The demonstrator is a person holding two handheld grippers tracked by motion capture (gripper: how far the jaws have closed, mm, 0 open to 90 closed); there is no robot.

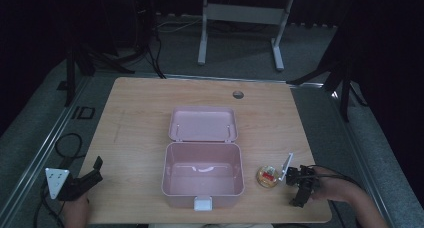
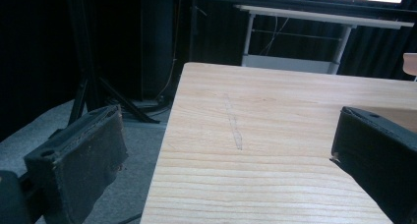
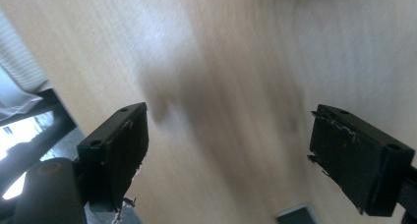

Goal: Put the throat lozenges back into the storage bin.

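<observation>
My left gripper (image 1: 95, 170) stood wide open over the table's (image 1: 140, 108) near-left edge, holding nothing. My right gripper (image 3: 226, 155) gaped empty too, beside the round container (image 1: 267, 177) right of the pink box (image 1: 202, 180); no writing was legible.

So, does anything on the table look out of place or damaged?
Nothing stands out. The pink box sits open and upright, its lid laid back, and a small round item lies on the table beside it.

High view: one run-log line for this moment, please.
pink plastic lidded box: open, nothing inside | small round clear container: right of it | right gripper: open, beside container | left gripper: open, idle
</observation>
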